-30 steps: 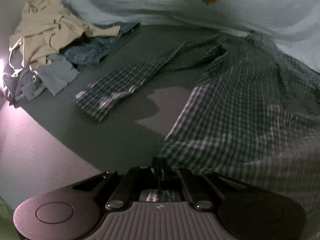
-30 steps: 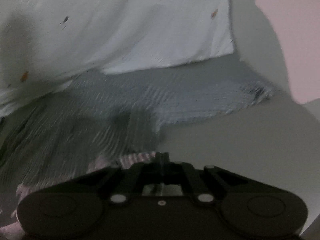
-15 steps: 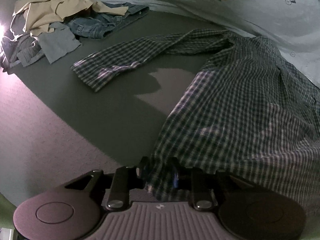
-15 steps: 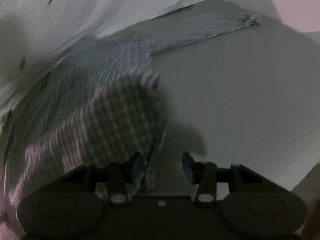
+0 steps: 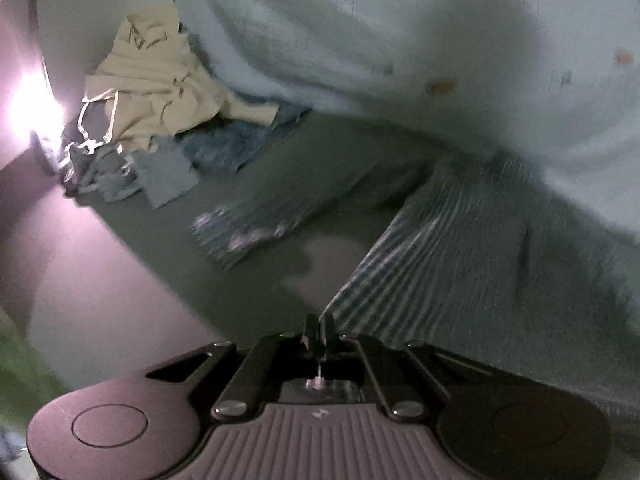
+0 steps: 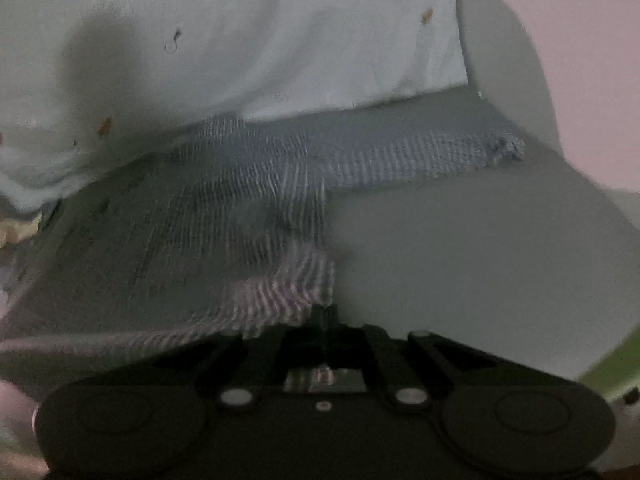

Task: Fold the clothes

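Plaid shirt (image 5: 460,248) spread on a grey bed sheet (image 5: 328,148), collar end toward a pale patterned quilt (image 5: 400,40), one sleeve (image 5: 256,220) reaching left and the other sleeve (image 6: 420,156) reaching right. Left gripper (image 5: 319,330): jaws closed to a thin slit at the shirt's near left hem corner; a sliver of cloth appears pinched between them. Right gripper (image 6: 325,316): jaws likewise drawn together on the near right hem corner, though blur hides the contact itself. Half a second earlier both pairs of jaws stood apart with the hem lying loosely between them; they have since closed, and both views are smeared by motion, so the hem is probably being tugged or lifted. Judged stage: first fold beginning, with the bottom edge gripped at two corners and ready to be carried toward the collar. A heap of unfolded clothes (image 5: 148,120) waits at the far left.
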Available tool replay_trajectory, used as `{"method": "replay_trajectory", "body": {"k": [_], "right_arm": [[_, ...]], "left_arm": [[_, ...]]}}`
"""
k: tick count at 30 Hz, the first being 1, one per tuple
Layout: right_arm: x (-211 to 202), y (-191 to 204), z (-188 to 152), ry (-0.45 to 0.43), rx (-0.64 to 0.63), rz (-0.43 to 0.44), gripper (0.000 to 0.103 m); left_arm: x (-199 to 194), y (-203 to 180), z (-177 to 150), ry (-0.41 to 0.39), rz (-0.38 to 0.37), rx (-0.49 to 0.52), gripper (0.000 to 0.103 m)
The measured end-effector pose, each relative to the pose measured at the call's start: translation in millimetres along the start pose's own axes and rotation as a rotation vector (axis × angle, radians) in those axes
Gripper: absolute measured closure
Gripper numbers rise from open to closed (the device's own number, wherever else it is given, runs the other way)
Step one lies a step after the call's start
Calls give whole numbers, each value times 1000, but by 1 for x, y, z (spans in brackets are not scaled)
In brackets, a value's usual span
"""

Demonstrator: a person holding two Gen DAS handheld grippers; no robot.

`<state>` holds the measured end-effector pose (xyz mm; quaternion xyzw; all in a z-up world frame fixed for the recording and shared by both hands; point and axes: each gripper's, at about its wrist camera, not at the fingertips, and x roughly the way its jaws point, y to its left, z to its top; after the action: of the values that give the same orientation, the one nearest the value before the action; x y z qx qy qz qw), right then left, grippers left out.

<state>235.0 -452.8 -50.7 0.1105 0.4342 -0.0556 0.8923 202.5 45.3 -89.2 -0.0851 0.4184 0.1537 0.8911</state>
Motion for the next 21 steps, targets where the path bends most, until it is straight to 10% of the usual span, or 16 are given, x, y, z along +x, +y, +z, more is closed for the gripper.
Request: {"method": "replay_trajectory", "body": {"k": [5,9,21], "right_arm": [[51,-20,-31,244,-33,-84,98],[55,-32,-11,177,-33,-60,55],[129,-34,112,-76,-239,5,34]], "left_arm": [[42,-16,-38,226,133,30,96],[29,-32,-29,163,81,2,66],[61,-141,38,55,22,106,50]]}}
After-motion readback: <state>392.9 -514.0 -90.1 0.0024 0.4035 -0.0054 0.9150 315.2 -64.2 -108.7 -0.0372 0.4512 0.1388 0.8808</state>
